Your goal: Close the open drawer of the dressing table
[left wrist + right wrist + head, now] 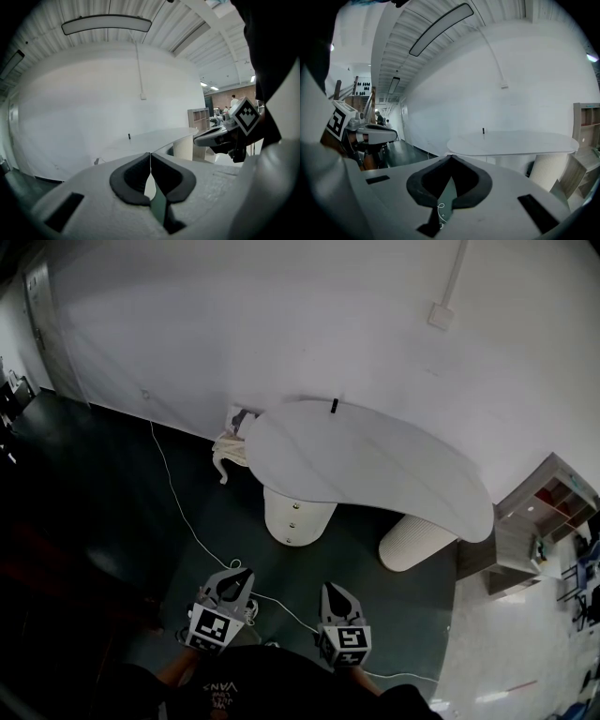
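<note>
Both tools are closed and empty: the left tool [239, 576] and right tool [333, 592] each show their dark pads meeting tip to tip in their own views, with nothing between them. They hang side by side low in the head view, close to the person's body and pointing forward toward the desk [375, 465], well apart from it.

The desk stands against the wall [281, 324], its long kidney-shaped top running from upper left to lower right. At its left end a cream piece juts out with something dark in it. I take this for the open drawer [236, 420], though it is too small to be sure.

It lies ahead and just left of the left tool, so the left hand is the nearer one, and the push would probably go in toward the desk's end.

A round pedestal [295, 517] with two knobs sits under the top, and a ribbed pedestal [412, 540] stands further right. A white cable [183, 512] trails across the dark floor between the person and the drawer, something to step over. A shelf unit [534, 521] stands off to the right, clear of the path.
</note>
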